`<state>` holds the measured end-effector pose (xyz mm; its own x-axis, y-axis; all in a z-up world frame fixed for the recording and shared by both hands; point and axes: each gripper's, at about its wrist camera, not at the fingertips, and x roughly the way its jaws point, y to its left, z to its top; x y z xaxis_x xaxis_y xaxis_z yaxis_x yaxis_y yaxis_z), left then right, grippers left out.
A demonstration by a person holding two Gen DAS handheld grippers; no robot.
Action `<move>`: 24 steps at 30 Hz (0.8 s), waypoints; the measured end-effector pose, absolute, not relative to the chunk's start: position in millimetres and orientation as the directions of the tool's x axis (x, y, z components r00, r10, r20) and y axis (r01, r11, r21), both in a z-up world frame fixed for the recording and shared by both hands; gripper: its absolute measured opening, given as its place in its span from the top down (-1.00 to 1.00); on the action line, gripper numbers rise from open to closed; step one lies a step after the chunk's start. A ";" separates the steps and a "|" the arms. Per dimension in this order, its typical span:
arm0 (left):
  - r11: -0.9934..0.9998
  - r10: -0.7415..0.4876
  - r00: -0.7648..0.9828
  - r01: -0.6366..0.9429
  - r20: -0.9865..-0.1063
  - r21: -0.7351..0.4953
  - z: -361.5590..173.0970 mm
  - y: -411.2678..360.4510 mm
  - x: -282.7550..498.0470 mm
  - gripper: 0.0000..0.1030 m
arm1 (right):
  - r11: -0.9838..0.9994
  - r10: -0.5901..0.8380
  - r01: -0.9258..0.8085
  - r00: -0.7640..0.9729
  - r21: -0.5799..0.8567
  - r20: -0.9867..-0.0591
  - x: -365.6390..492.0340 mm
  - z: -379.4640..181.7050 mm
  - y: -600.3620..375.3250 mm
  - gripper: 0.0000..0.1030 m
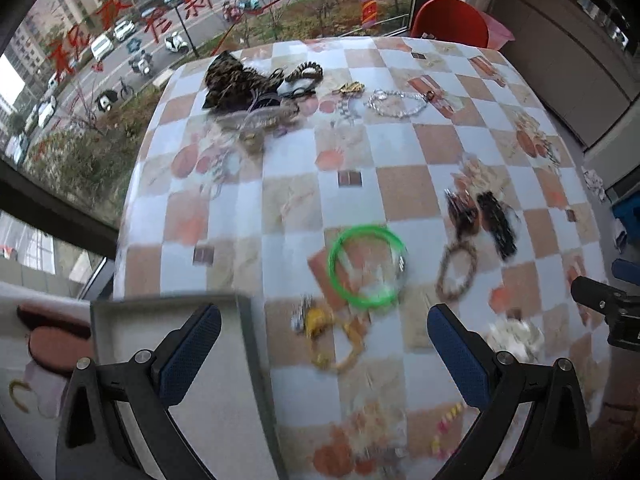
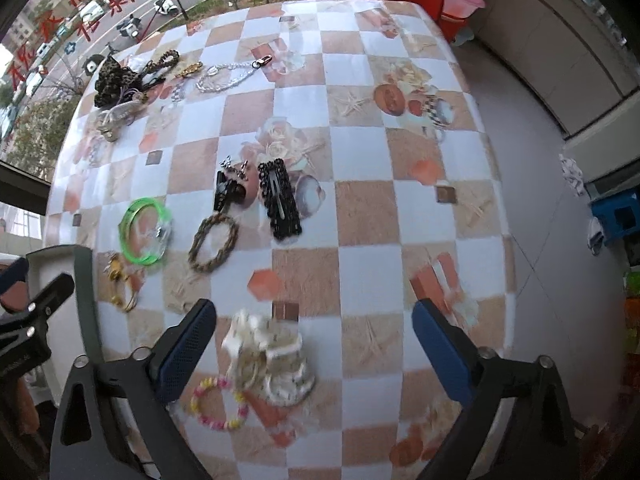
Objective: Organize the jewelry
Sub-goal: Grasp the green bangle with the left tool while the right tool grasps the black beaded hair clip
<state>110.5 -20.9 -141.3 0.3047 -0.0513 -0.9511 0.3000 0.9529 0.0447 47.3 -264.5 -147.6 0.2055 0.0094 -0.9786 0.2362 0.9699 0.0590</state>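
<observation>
Jewelry lies scattered on a checked tablecloth [image 1: 400,188]. My left gripper [image 1: 324,356] hangs open above the cloth. Its left finger is over a grey open box [image 1: 120,320], and a yellow trinket [image 1: 320,320] lies between its fingers. A green bangle [image 1: 366,266] and a brown braided bracelet [image 1: 458,272] lie just beyond. My right gripper [image 2: 316,354] is open over a cream hair piece [image 2: 268,356] and a pink-and-yellow bead bracelet [image 2: 218,404]. In the right wrist view the green bangle [image 2: 146,230], the braided bracelet [image 2: 214,242] and a black hair clip [image 2: 280,200] lie farther off.
A leopard-print scrunchie pile [image 1: 232,80] and a clear bead necklace [image 1: 396,104] sit at the far side near the window. A red chair [image 1: 450,20] stands behind the table. A blue stool [image 2: 616,216] is on the floor to the right.
</observation>
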 end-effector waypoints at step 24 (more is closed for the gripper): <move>0.918 -0.067 0.180 0.396 -0.981 0.010 -237.6 -57.7 163.9 -0.01 | 0.989 -0.003 0.143 0.193 0.025 -0.981 128.2 -236.4 -248.3 -0.09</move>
